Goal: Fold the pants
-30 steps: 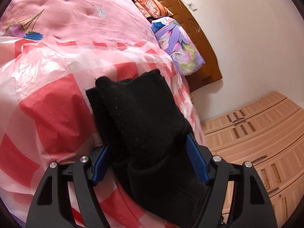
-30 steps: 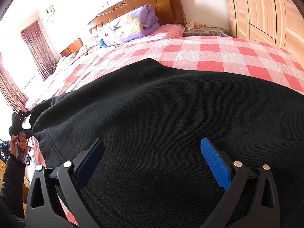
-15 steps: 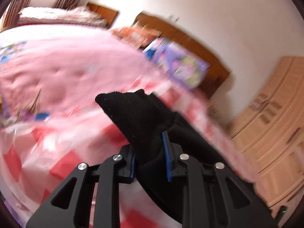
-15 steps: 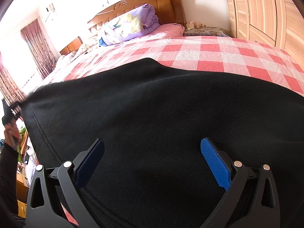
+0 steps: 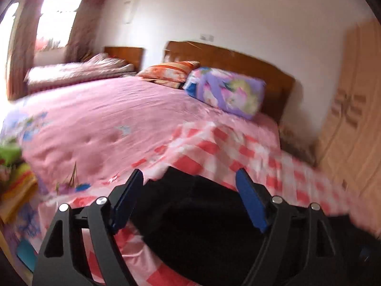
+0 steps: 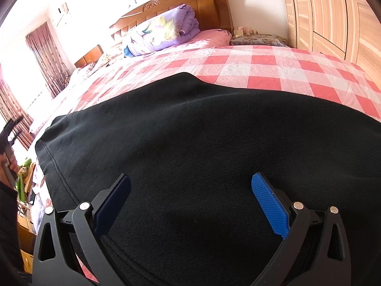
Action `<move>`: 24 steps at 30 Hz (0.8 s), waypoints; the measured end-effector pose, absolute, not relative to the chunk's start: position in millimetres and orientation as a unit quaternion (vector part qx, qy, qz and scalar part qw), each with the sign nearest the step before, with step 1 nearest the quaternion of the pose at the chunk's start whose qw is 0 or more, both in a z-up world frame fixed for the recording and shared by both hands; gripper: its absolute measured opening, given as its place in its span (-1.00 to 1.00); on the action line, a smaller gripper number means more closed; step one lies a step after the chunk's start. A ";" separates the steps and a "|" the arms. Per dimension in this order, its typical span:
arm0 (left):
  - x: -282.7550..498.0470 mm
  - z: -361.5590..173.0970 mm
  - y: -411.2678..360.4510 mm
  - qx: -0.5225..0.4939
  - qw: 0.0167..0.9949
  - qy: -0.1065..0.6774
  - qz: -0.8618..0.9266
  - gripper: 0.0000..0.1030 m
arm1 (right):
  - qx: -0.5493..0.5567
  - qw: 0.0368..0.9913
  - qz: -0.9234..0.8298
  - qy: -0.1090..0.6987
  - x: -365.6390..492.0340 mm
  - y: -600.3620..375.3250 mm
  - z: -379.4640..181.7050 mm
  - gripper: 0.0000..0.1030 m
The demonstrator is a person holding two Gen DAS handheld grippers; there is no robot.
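The black pants lie spread flat on the red-and-white checked sheet of the bed. My right gripper is open, its blue pads apart just above the black cloth. My left gripper is open and empty, raised above the pants' end, which lies on the sheet below it. The left gripper also shows in the right wrist view at the far left edge, held in a hand beyond the pants' left end.
A rolled purple floral quilt and an orange pillow lie by the wooden headboard. A pink bedspread covers the left of the bed. A wooden wardrobe stands right. A cluttered low table is at the left.
My left gripper was shut on the pants' end half a second ago; it has let go, opened and lifted away. The end now lies flat. The right gripper has not moved.
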State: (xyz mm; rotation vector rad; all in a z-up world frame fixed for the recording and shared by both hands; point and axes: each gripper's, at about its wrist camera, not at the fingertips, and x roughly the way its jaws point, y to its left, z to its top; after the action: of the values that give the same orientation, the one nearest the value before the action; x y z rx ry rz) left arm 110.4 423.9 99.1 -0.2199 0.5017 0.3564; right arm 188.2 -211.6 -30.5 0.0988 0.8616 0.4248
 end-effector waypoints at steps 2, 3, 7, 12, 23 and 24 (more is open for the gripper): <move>162.6 85.4 367.5 0.004 0.938 0.318 0.135 0.70 | 0.048 0.886 0.205 0.414 188.8 -212.2 -30.8 0.92; 177.4 75.5 350.9 0.025 0.933 0.337 0.122 0.70 | 0.048 0.885 0.205 0.414 188.7 -212.1 -30.8 0.92; 248.6 14.6 329.4 0.043 0.885 0.450 0.112 0.70 | 0.058 0.884 0.212 0.413 188.8 -214.6 -30.9 0.92; 256.2 -21.5 422.5 -0.133 0.864 0.468 0.127 0.94 | 0.078 0.879 0.220 0.416 189.7 -219.7 -30.9 0.92; 249.6 49.8 241.0 -0.007 0.918 0.397 -0.008 0.95 | -0.020 0.895 0.166 0.414 224.7 -204.6 12.0 0.91; 256.8 47.3 208.0 0.013 0.915 0.402 -0.039 0.95 | -0.032 0.896 0.156 0.415 232.0 -203.0 12.4 0.91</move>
State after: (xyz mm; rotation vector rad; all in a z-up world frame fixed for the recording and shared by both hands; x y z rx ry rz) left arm 256.8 208.0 47.3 0.0262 0.8276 -0.0812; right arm 232.0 -203.0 12.4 -0.0664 0.8602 0.3225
